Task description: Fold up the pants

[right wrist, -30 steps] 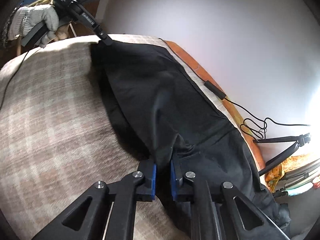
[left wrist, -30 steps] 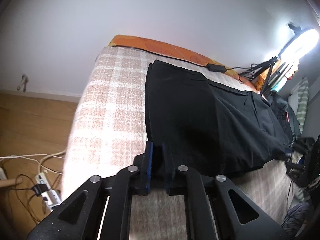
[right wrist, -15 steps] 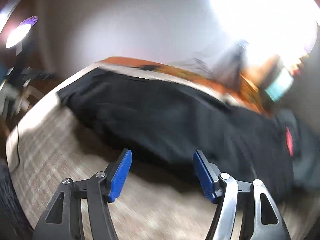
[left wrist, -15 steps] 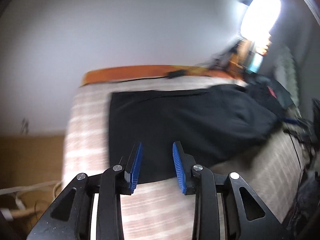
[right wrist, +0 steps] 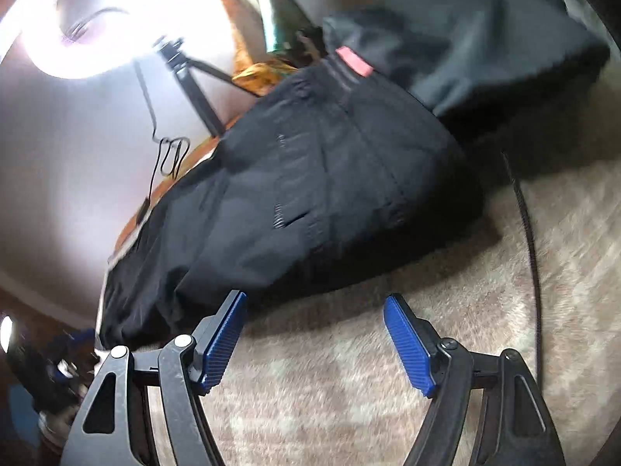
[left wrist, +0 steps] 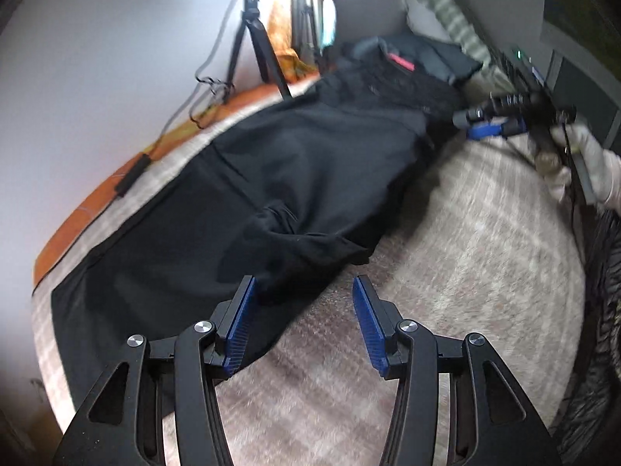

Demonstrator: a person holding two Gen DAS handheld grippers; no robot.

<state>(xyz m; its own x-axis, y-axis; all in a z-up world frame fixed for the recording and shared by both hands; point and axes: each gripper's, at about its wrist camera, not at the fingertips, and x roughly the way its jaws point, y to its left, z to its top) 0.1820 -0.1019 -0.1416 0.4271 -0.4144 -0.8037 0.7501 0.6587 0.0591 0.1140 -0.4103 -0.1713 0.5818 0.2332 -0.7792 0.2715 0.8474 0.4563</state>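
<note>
A: Lying lengthwise on the plaid bed (left wrist: 485, 252): black pants (left wrist: 271, 178), one fold bunched at the near edge.
B: Left gripper (left wrist: 302, 322)?
A: Fingers just spread, nothing between them.
B: Right gripper (right wrist: 314, 343)?
A: Same, spread wider, empty, near the waistband end.

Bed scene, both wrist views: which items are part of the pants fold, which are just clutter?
Job:
- black pants, laid along the checked blanket
- left tool, open, empty
- right tool, open, empty

Clutter:
- ring light on its tripod
- cable with adapter
- dark clothes pile
- striped pillow
</note>
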